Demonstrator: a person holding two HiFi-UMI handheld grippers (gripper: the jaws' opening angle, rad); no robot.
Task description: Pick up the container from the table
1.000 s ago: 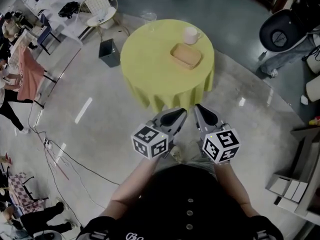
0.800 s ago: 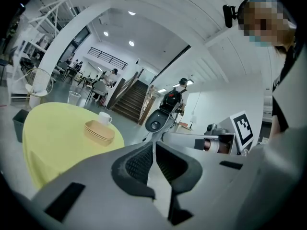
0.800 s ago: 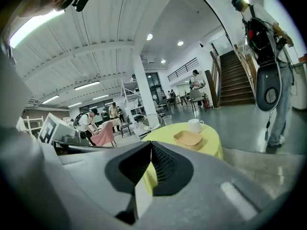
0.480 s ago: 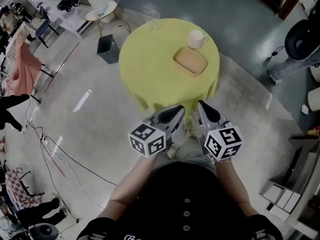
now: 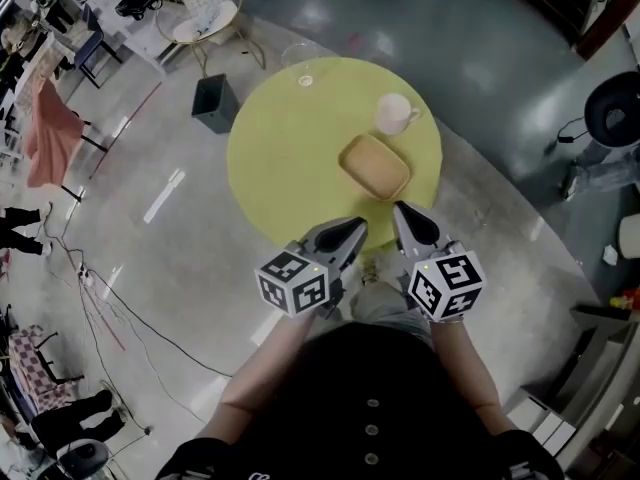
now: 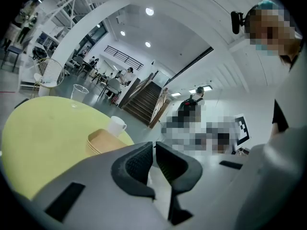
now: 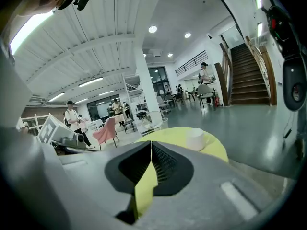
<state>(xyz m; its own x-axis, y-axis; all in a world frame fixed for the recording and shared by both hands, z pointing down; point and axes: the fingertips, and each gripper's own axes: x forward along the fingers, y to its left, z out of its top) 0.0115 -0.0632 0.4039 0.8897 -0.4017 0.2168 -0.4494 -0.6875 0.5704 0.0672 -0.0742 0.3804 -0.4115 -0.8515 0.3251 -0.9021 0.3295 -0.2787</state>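
- Tan container point(image 5: 374, 166), shallow and rectangular with rounded corners, lies flat on the near right part of the round table point(image 5: 290, 148), a little in from the near edge
- Nothing touches it; it sits by itself on the yellow cloth
- White mug point(image 5: 395, 114) stands just beyond the container, handle out to the right, near it but apart
- Clear glass point(image 5: 300, 63) is away at the table's far edge, well apart from both
- Left gripper point(image 5: 355, 230) is at the table's near rim, clear of the container; in the left gripper view its jaws are clenched pad to pad with nothing between them
- That same view has the container off to the left of the jaws, the mug behind it
- Right gripper point(image 5: 402, 213) is alongside, tips just over the near edge, nearest the container but not on it
- Right gripper view shows its jaws pressed together too, empty, only a sliver of yellow cloth seen through the gap below the pads
- Both marker cubes sit low in the head view, above the person's forearms
- Out on the grey floor: a dark bin point(image 5: 213, 103) left of the table, a wire chair point(image 5: 205, 8) beyond it, cables point(image 5: 120, 308) trailing at left
- A staircase point(image 6: 144, 102) rises in the background of the left gripper view
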